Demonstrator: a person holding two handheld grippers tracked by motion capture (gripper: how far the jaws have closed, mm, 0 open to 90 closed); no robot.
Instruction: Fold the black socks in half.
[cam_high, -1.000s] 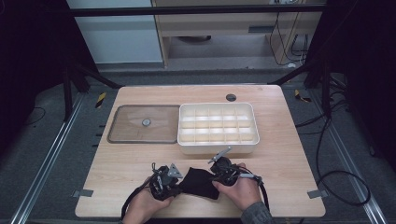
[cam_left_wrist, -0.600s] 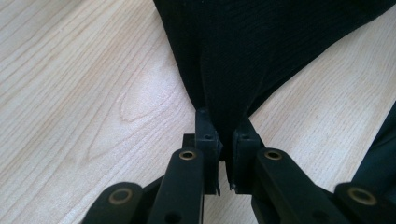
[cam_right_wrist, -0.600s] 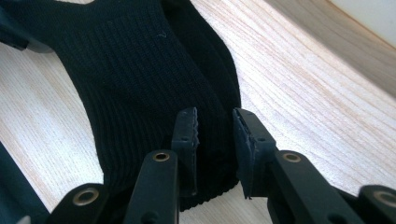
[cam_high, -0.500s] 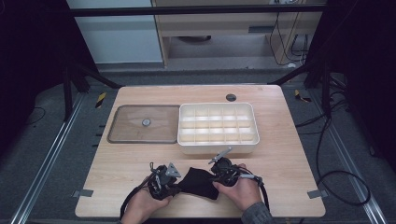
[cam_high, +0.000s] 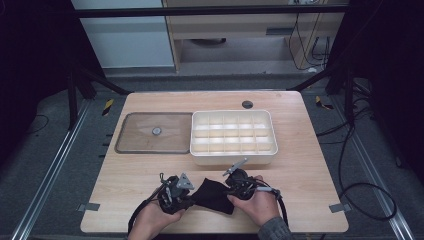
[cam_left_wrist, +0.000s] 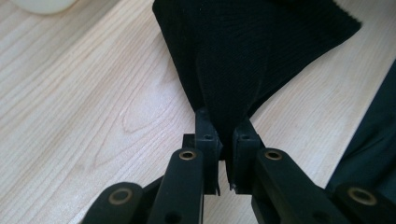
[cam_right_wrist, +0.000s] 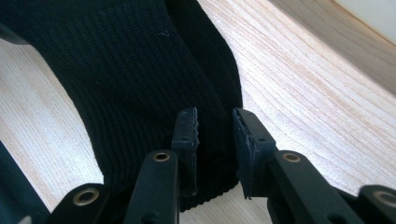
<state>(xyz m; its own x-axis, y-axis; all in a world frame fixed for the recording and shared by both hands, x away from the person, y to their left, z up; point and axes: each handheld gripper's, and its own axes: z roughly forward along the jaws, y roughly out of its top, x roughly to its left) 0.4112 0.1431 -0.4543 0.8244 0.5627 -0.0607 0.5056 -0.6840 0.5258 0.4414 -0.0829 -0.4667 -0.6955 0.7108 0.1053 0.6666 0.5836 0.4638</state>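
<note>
A black knit cloth (cam_high: 214, 196) is lying on the near edge of the wooden counter (cam_high: 310, 165), stretched between the two grippers. The left gripper (cam_high: 186, 196) is clamping one end of it: in the left gripper view the jaws are pressing together on a bunched fold of the cloth (cam_left_wrist: 243, 70), and the pinched part is disappearing between the pads. The right gripper (cam_high: 231, 192) is holding the other end; in the right gripper view its jaws are gripping a thick edge of the cloth (cam_right_wrist: 140, 79), and a roll of fabric is filling the gap, so where the pads are biting is hard to make out. From above, the cloth is showing as a dark shape whose folds cannot be read, and both hands are partly cut off by the bottom of the picture. Behind the grippers a white compartment tray (cam_high: 232, 156) is sitting beside a flat brown lid (cam_high: 135, 132), both well apart from the cloth.
</note>
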